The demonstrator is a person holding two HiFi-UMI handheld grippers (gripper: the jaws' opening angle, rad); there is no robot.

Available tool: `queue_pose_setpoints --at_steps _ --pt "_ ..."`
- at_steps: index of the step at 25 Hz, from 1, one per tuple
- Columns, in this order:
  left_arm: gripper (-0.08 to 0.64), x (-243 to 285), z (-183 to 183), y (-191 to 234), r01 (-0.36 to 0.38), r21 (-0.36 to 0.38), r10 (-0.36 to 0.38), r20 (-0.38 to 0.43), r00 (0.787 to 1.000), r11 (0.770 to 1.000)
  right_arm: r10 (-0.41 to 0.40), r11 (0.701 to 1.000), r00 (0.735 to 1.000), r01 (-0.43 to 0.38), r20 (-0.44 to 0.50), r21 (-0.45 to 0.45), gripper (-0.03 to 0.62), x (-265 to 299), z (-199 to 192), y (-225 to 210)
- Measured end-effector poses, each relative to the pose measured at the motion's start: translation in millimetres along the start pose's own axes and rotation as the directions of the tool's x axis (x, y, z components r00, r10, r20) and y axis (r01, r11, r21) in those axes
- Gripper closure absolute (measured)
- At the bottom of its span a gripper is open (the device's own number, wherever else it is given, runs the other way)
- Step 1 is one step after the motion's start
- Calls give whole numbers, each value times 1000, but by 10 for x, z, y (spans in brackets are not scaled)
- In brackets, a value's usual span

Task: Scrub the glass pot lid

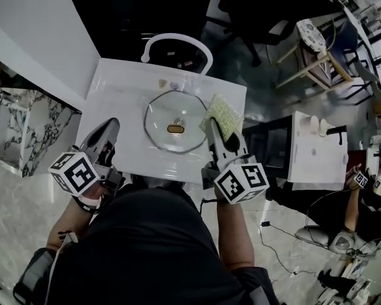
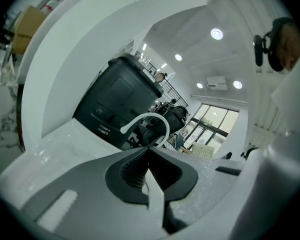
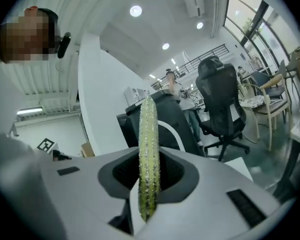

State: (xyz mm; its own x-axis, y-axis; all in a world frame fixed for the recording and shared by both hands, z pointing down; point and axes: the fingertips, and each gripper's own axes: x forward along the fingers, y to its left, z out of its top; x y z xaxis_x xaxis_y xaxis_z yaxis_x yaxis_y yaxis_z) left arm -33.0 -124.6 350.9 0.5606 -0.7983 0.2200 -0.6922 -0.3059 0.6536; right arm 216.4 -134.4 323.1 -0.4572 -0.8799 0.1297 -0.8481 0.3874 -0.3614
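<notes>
The glass pot lid (image 1: pixel 176 121) lies knob up in the white sink (image 1: pixel 114 84), its brown knob (image 1: pixel 175 129) in the middle. My right gripper (image 1: pixel 216 127) is shut on a yellow-green sponge (image 1: pixel 223 114), held at the lid's right edge. In the right gripper view the sponge (image 3: pixel 148 154) stands edge-on between the jaws of the right gripper (image 3: pixel 149 156). My left gripper (image 1: pixel 108 129) hangs over the sink's left rim, apart from the lid. In its own view the left gripper (image 2: pixel 151 153) is shut with nothing in it.
A white arched faucet (image 1: pixel 176 40) stands at the sink's far rim, also seen as the faucet (image 2: pixel 149 121). A marbled block (image 1: pixel 25 129) is at the left. A white table (image 1: pixel 317 148), chairs (image 1: pixel 317 49) and a seated person (image 1: pixel 362 215) are at the right.
</notes>
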Motion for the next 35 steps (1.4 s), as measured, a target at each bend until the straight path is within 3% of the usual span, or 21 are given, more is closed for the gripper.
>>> queue_pose_setpoints --at_steps 3,9,11,14,16,21,26,35 --pt "560 -32 138 -74 -33 165 24 55 998 986 18 1000 1000 -18 22 -7 526 1 121 144" --pt "560 -65 273 -207 -14 238 -13 110 994 971 21 998 996 -15 90 -68 526 -99 230 314" --pt "560 -96 309 -233 -4 269 -31 126 992 963 7 987 993 12 116 -162 526 -127 284 384" --pt "560 -87 308 -265 14 303 -54 124 991 953 -30 930 995 64 100 -361 526 -130 246 470" --pt "560 -68 278 -306 25 332 -65 112 992 943 -45 910 995 76 87 -407 526 -141 193 502" --pt "558 -66 235 -399 50 389 -95 97 991 920 -63 927 993 96 100 -363 526 -195 194 473" --pt "560 -106 249 -471 44 476 -112 115 987 879 -65 929 982 123 175 -349 526 -262 345 480" --pt "560 -60 212 -510 49 496 -115 103 988 867 -32 933 981 98 191 -345 526 -310 443 558"
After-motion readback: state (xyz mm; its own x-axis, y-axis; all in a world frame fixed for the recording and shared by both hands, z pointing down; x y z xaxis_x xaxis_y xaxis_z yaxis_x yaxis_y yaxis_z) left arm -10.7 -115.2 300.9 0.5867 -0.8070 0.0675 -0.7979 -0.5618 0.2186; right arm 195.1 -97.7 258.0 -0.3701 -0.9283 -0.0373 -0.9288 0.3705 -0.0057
